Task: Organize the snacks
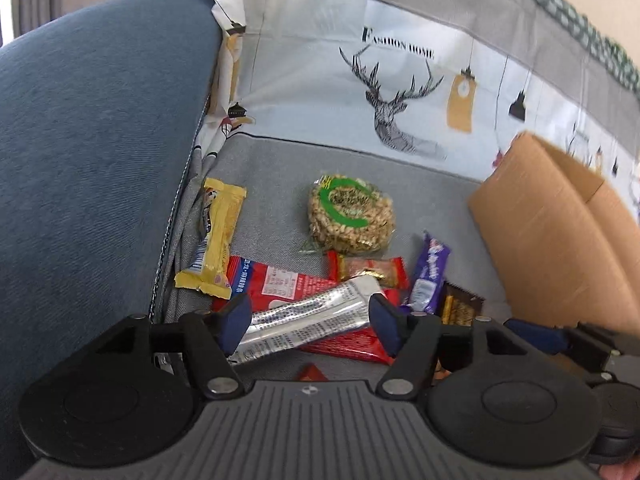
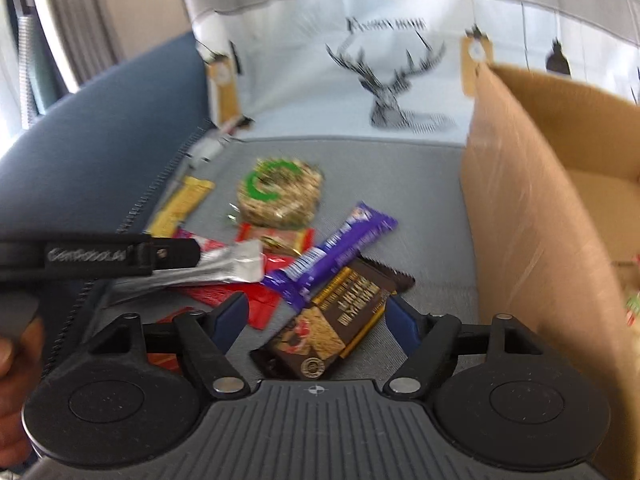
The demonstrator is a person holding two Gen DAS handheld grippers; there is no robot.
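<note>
Your left tool (image 1: pixel 310 322) gapes wide astride the silver bar (image 1: pixel 304 324); your right tool (image 2: pixel 316 316) gapes wide around the brown bar (image 2: pixel 340 316), cardboard box (image 2: pixel 532 216) at three o'clock.

The cardboard box (image 2: pixel 532 216) runs off at three o'clock (contents barely visible); motion blur smears the deer print (image 2: pixel 386 80)

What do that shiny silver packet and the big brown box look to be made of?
Silver packet: probably metallised plastic film, glossy, judging by its mirror-like glare and crinkles. Brown box: cardboard, matte tan, with a plain raw-looking cut edge along its open top.
</note>
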